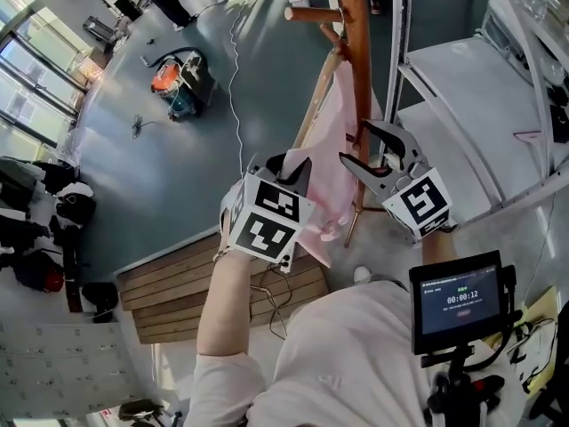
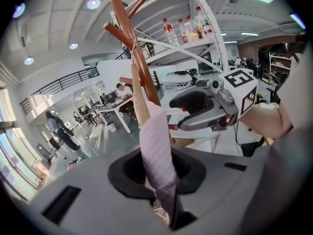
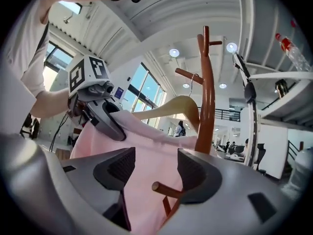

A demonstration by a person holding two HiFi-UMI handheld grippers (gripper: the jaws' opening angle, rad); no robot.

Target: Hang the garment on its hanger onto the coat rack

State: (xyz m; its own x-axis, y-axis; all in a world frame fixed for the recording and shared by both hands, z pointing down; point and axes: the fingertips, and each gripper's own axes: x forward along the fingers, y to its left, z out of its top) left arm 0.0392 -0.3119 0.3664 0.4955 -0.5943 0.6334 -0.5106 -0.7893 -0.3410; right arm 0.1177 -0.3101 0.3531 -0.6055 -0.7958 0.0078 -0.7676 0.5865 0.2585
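A pink garment (image 1: 329, 149) hangs on a wooden hanger (image 3: 168, 106) beside the brown coat rack (image 1: 354, 52). The hanger's wire hook (image 3: 193, 81) sits at one of the rack's upper pegs. My left gripper (image 1: 296, 172) is shut on the garment's lower edge, and the cloth (image 2: 157, 146) runs up from between its jaws. To the right, my right gripper (image 1: 353, 142) stands open close to the rack's pole. A lower peg (image 3: 166, 190) and the pink cloth show in the gap of the right gripper (image 3: 154, 168), and its pads touch nothing.
White metal shelving (image 1: 462, 87) stands right of the rack, with bottles (image 2: 186, 28) on top. On the floor are an orange and teal machine (image 1: 178, 83), a white cable (image 1: 236, 60) and wooden planks (image 1: 178, 283). A small screen (image 1: 458, 301) hangs at my chest.
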